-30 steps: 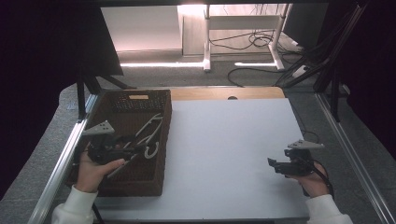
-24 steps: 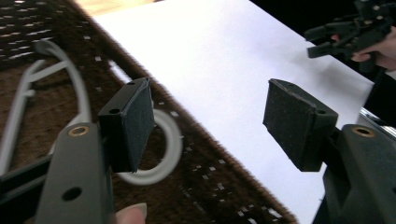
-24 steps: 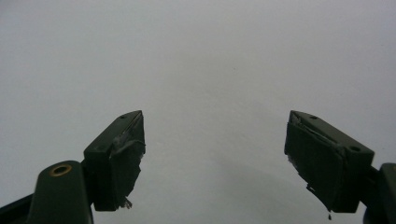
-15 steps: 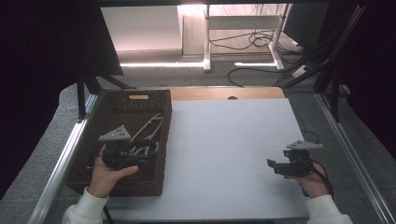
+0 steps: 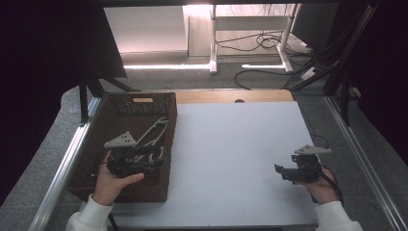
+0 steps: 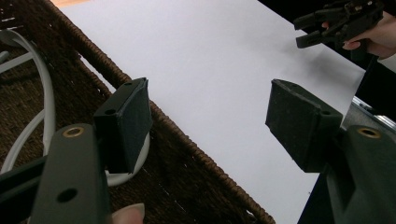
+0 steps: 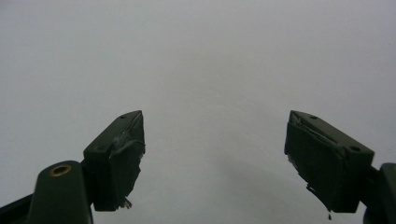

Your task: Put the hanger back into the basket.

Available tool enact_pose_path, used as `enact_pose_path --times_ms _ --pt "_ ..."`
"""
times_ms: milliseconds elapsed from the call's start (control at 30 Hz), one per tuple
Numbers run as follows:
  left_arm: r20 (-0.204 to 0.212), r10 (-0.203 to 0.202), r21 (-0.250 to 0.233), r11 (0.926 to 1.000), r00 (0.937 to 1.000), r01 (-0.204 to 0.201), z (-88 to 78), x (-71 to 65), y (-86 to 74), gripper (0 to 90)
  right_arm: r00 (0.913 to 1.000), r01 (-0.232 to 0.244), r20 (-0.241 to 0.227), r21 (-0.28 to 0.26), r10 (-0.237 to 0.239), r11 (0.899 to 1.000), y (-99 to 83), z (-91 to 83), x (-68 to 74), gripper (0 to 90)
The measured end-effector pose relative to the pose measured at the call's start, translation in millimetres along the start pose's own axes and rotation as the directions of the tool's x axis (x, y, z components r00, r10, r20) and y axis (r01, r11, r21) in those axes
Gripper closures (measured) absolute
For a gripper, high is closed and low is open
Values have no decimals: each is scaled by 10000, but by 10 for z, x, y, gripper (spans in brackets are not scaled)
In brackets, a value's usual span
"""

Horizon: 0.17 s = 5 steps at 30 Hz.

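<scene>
Left tool [image 6: 208,123] gaping, empty, straddling the rim of the dark brown woven wicker basket [image 5: 169,144] holding white plastic hangers [image 6: 45,93], right tool [image 5: 288,172] also spread empty over the white table [image 5: 231,144]; risk: a jaw snagging the weave and dragging the basket.

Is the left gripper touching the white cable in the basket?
Cannot tell. In the left gripper view the open left gripper straddles the basket rim; one pad overlaps the white cable, but no view plainly shows contact or gap.
</scene>
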<state>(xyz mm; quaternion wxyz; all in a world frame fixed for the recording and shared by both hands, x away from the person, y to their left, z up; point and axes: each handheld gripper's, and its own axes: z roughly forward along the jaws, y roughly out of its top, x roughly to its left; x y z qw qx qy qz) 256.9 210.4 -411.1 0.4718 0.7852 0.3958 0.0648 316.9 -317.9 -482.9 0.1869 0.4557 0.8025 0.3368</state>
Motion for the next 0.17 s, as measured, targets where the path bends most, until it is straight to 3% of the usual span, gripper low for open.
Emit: enact_pose_path --times_ms 167 --pt "-1 19 -33 10000 10000 -19 -15 -11 -1 300 10000 20 -12 -14 -20 10000 1 1 4 206"
